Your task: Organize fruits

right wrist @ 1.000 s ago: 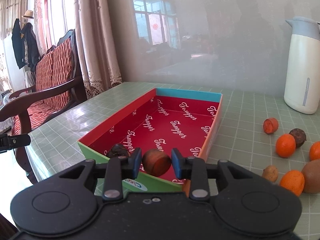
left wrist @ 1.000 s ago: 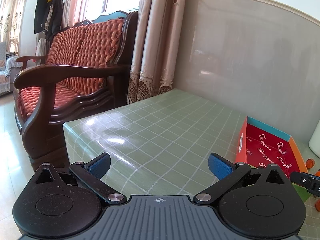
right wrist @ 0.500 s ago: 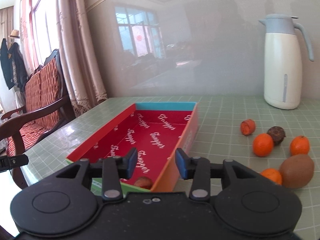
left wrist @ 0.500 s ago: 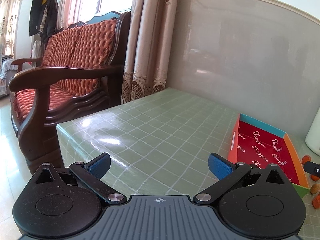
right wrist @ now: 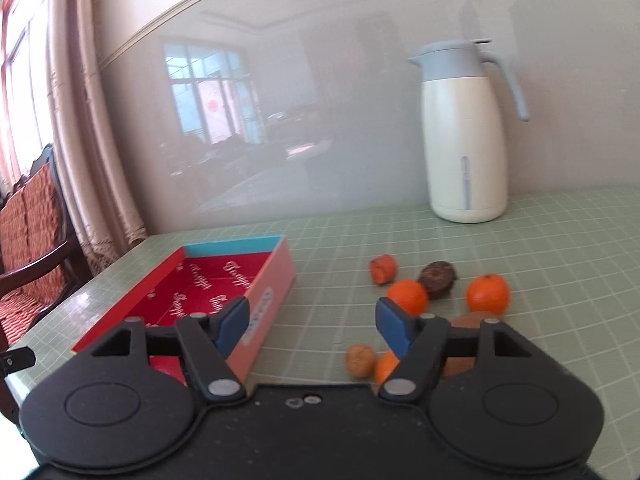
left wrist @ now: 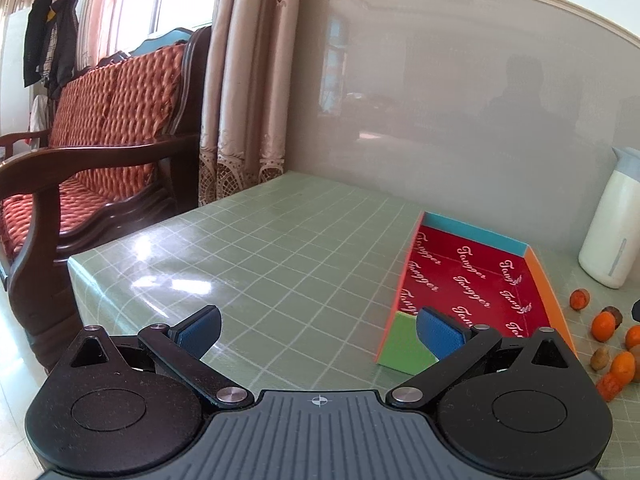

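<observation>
A shallow red box with blue, orange and green walls lies on the green checked table; it also shows in the left wrist view. Right of the box lie several loose fruits: an orange, another orange, a dark round fruit, a small reddish fruit, a walnut-like brown one and a kiwi partly hidden behind my right finger. My right gripper is open and empty, above the table between box and fruits. My left gripper is open and empty, left of the box.
A white thermos jug with a grey lid stands at the back by the wall. A wooden sofa with red cushions and curtains stand beyond the table's left edge. The table's near-left corner drops off.
My right gripper let go of a brown fruit into the box, opened wide and swung right toward the loose fruits. The left gripper stayed open and turned slightly right.
</observation>
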The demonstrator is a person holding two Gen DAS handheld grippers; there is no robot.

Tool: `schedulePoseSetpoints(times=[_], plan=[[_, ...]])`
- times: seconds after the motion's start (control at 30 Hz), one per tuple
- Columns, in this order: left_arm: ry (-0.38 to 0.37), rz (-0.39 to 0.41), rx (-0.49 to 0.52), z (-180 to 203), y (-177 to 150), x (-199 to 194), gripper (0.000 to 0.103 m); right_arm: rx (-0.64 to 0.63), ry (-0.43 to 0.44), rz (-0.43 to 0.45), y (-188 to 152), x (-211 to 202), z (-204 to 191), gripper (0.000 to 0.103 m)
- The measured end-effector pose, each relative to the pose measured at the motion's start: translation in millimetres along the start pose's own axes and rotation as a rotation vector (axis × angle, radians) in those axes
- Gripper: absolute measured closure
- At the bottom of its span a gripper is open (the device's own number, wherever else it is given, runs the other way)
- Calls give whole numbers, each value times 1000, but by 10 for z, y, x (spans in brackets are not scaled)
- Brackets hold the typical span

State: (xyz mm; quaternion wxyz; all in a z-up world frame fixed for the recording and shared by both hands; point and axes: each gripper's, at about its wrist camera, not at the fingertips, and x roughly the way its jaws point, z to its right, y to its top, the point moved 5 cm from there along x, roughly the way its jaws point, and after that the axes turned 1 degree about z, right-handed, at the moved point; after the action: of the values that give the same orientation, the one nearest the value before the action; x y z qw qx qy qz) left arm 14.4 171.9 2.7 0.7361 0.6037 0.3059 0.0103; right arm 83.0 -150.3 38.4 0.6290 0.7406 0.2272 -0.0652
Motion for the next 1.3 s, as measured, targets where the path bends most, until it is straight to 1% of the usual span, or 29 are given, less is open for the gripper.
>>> schedulePoseSetpoints(times=[0.27,0.53,0.63,0.83,0.97,1.03,1.13,1.3], plan=[[-92,40,78,459,-21,-97,0,85,-108,11,37,-167,477,25],[-240,119,218,1058,-103,-339,0,125,-199,27,48,-356,850,21],[-300,132,264,1288,-151,-415,0,138,-224,34,40,-433,983,20],[-409,102,325,1767,-300,-506,0,168,-271,49,19,-608,1230,20],[-462,68,383,2059,-430,-515,0,184,-301,56,-6,-725,1402,20],[-478,44,405,2190,-508,-509,0,196,-314,61,-19,-794,1466,20],[-502,-11,404,2338,-574,-443,0,210,-333,70,-30,-877,1574,20],[-497,-96,392,2517,-684,-246,0,225,-352,77,-46,-963,1698,19]])
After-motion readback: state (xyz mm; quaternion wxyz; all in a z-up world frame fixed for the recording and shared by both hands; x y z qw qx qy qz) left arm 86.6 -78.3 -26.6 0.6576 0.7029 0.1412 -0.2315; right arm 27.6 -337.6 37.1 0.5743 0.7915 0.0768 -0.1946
